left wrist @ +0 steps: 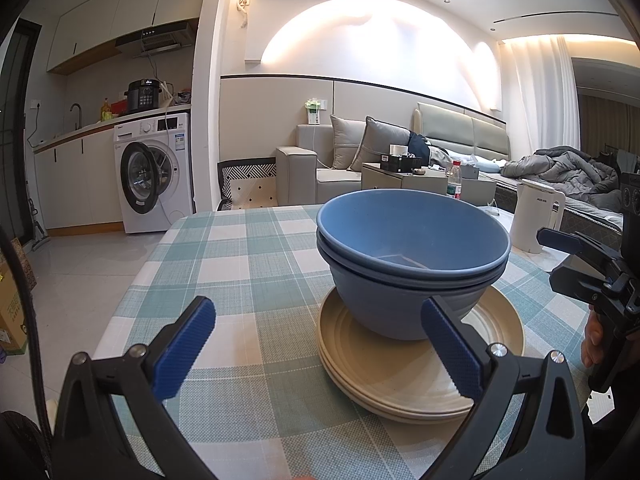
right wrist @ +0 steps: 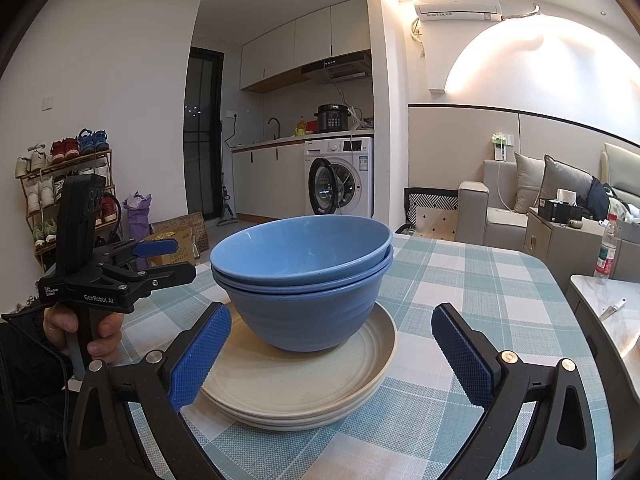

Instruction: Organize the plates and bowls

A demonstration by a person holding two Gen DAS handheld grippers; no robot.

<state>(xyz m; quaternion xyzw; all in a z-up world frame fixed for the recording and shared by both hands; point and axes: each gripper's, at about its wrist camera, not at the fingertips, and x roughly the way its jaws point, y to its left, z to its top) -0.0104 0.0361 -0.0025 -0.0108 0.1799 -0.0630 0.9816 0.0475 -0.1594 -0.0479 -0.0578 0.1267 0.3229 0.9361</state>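
Both units are wide open and empty — left hand-held gripper, right hand-held gripper. Directly ahead of each, on the desk, two nested bowls sit on stacked plates. We judge them rigid, light, slippery — grip at the rims.

left gripper and right gripper: black frames, blue ridged finger pads, silver screws behind them, white "genrobot.ai" lettering, dark sleeve.

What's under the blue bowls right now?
The blue bowls sit nested on stacked beige plates. The plates' centres under the bowls are hidden.
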